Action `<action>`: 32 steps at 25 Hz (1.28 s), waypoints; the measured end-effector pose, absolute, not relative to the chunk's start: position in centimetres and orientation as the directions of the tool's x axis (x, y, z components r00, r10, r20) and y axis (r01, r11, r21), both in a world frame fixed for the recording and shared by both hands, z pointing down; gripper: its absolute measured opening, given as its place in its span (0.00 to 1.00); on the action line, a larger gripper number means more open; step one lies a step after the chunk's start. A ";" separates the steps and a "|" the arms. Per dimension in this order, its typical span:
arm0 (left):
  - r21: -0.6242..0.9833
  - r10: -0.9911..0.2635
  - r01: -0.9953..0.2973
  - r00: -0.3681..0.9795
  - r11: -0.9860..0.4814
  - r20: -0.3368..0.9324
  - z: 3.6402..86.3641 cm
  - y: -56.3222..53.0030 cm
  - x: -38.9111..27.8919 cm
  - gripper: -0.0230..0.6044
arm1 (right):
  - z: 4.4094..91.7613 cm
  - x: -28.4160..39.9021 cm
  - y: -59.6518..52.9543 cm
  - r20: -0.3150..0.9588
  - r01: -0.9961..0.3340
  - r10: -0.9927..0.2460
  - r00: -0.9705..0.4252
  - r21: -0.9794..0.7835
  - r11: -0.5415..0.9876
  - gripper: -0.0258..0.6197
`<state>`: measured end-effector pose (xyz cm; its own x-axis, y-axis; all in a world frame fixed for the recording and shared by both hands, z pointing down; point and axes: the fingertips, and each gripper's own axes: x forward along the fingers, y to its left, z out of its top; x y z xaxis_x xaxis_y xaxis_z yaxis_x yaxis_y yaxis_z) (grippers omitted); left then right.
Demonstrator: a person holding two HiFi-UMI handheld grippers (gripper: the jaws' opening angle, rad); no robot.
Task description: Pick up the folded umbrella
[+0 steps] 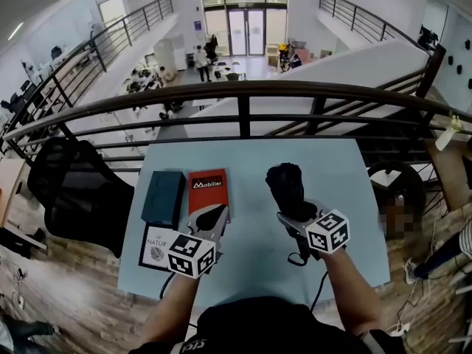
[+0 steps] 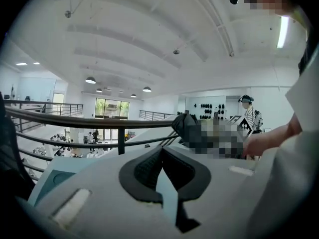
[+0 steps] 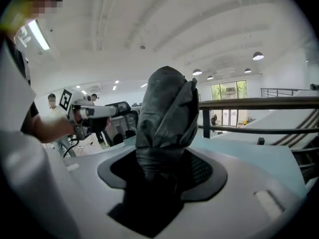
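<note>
my right gripper [image 3: 164,173] is clamping the folded umbrella [image 3: 167,108], a crinkled black fabric cylinder, held above the smooth pale-blue table [image 1: 251,161]. my left gripper [image 2: 160,171] is hovering with ribbed jaws together, empty.

Grey left gripper [image 1: 211,215] and right gripper [image 1: 293,211], black-and-white marker cubes [image 1: 193,256], black cables [image 1: 318,290], dark top [image 1: 258,327]
</note>
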<state>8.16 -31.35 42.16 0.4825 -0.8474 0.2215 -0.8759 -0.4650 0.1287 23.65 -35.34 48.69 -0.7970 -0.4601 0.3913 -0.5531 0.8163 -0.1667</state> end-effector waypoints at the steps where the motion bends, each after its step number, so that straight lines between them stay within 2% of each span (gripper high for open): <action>1: 0.123 -0.845 -0.873 0.488 -0.473 0.216 41.8 -31.6 7.9 0.04 | 47.4 23.4 -35.4 0.361 -0.557 -0.475 -0.802 -0.165 0.814 0.43; 8: 0.118 -0.841 -0.860 0.510 -0.496 0.180 39.0 -32.6 5.9 0.04 | 39.4 23.1 -34.8 0.177 -0.597 -0.573 -0.800 -0.151 0.788 0.43; 15: 0.111 -0.853 -0.866 0.499 -0.487 0.151 37.8 -32.2 4.4 0.04 | 34.2 24.7 -32.4 0.040 -0.626 -0.625 -0.780 -0.046 0.778 0.44; 19: 0.117 -0.869 -0.881 0.472 -0.458 0.151 38.3 -31.7 2.7 0.04 | 33.7 25.9 -31.0 0.006 -0.651 -0.651 -0.759 0.007 0.759 0.44; 24: 0.122 -0.882 -0.896 0.443 -0.428 0.160 38.8 -31.0 1.3 0.04 | 34.5 27.8 -29.4 -0.038 -0.682 -0.683 -0.729 -0.046 0.730 0.44; 32: 0.113 -0.878 -0.897 0.442 -0.428 0.181 40.2 -30.7 1.4 0.04 | 36.0 28.9 -28.7 -0.010 -0.692 -0.693 -0.721 -0.045 0.720 0.44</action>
